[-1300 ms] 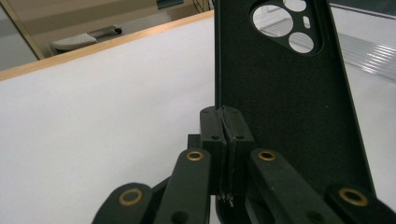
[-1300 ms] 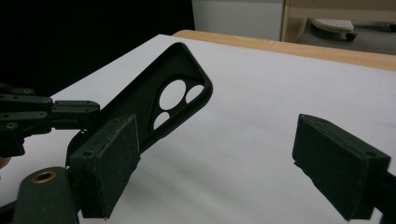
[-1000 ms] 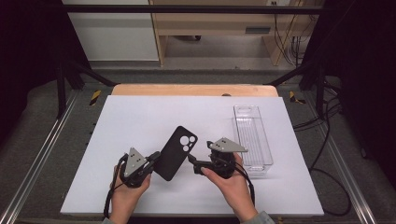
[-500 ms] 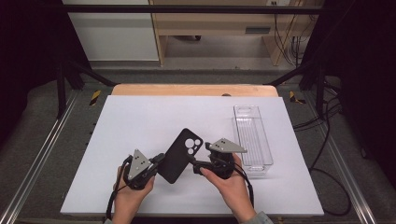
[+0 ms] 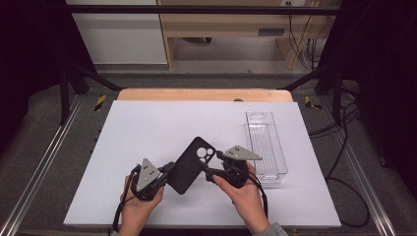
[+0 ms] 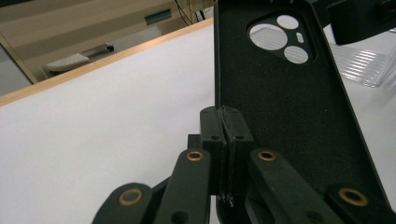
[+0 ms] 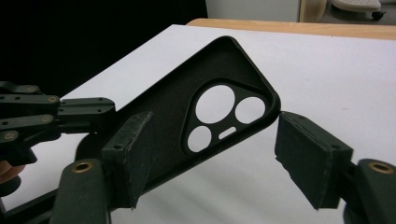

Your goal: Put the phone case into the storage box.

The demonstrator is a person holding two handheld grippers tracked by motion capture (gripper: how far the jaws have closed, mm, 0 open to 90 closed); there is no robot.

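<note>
White table [image 5: 147, 128], clear tray [image 5: 266, 142] at right. Black phone case [image 5: 191, 163] held above the near middle, tilted. Left gripper [image 6: 223, 122] clamped tight on case's lower edge. Right gripper [image 7: 212, 161] jaws have been closing, straddling camera-cutout corner, right pad still apart.

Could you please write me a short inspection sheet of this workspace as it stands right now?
Surface: white table, bare apart from the items below.
Job's things: black phone case, lifted and tilted, camera cut-outs at its far end.
Clutter: clear plastic tray at the right, apparently empty.
Grippers: left gripper shut on the case's edge; right gripper has just been closing, jaws either side of the case's camera end, pads not yet pressing.
Cables: cable trails from the left gripper.
Surroundings: wooden furniture behind, dark frame.
</note>
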